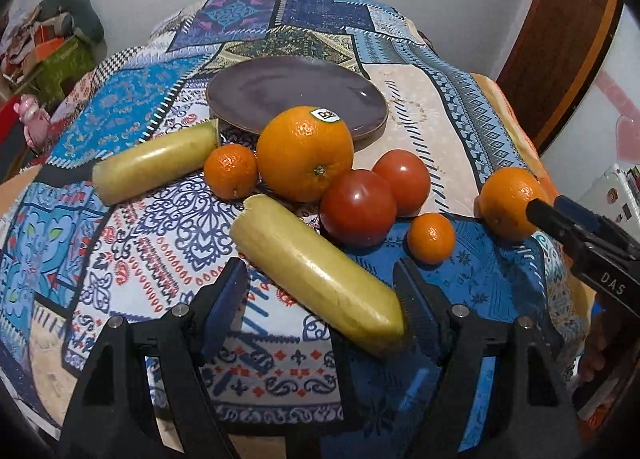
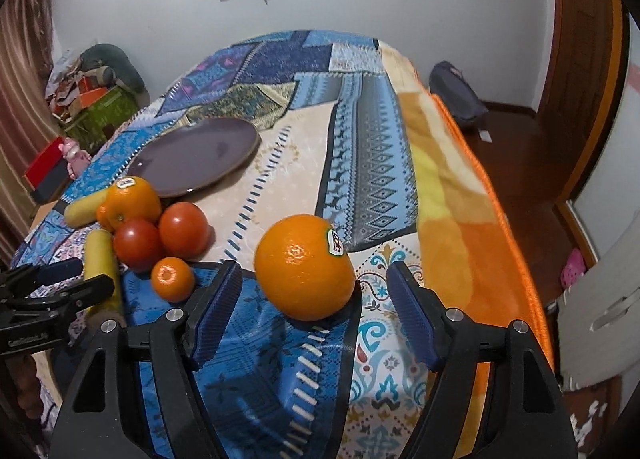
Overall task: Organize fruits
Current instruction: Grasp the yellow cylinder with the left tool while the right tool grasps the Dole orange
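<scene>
My left gripper point(image 1: 320, 283) is open around the near end of a yellow-green wrapped roll point(image 1: 320, 279) lying on the cloth. Behind it sit two tomatoes point(image 1: 358, 207), a large stickered orange point(image 1: 305, 153), two small mandarins point(image 1: 231, 170) and a second roll point(image 1: 154, 165), with an empty purple plate point(image 1: 296, 93) beyond. My right gripper point(image 2: 316, 287) is open with a second large orange point(image 2: 305, 265) between its fingertips, resting on the cloth. That orange point(image 1: 508, 201) and the right gripper's finger point(image 1: 560, 215) show at the right of the left wrist view.
The patterned blue tablecloth point(image 2: 360, 131) covers the table; an orange blanket edge point(image 2: 480, 187) runs along its right side. The plate point(image 2: 196, 155) lies at back left in the right wrist view. Clutter and boxes point(image 2: 92, 99) stand by the left wall.
</scene>
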`<state>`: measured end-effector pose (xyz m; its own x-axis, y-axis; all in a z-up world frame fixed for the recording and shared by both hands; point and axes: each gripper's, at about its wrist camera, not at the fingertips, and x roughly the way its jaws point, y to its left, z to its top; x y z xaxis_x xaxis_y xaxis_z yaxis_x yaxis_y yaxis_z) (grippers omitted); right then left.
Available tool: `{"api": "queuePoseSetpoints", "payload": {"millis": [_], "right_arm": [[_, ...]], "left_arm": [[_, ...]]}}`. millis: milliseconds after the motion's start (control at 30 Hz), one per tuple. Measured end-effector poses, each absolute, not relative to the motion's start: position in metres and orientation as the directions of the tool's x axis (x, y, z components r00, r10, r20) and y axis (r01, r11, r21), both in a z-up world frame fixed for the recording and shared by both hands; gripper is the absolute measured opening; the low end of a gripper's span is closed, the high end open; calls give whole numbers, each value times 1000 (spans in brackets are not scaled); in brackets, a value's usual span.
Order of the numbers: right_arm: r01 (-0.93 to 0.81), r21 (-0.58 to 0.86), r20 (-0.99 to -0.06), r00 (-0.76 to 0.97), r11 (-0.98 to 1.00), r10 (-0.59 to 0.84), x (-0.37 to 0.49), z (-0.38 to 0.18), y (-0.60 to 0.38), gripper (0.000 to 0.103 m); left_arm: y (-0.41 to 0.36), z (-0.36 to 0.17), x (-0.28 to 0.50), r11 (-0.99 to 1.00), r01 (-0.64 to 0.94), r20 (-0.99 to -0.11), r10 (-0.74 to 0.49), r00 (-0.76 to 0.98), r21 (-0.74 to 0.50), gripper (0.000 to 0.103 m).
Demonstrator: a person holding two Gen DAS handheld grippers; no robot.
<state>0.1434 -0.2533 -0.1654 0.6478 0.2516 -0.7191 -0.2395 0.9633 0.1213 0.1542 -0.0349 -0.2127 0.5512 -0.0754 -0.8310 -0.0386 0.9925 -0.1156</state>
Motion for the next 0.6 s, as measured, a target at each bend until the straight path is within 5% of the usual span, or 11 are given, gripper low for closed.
{"api": "queuePoseSetpoints", "payload": {"millis": [367, 600], "right_arm": [[-252, 144, -758, 593, 957, 270, 162, -184, -241, 68], [-250, 159, -763, 583, 955, 279, 158, -182, -248, 62]], "left_arm": [[-37, -227, 168, 993, -65, -828, -42, 559, -95, 78], [-17, -221, 162, 985, -43, -830, -115, 546, -165, 61]]}}
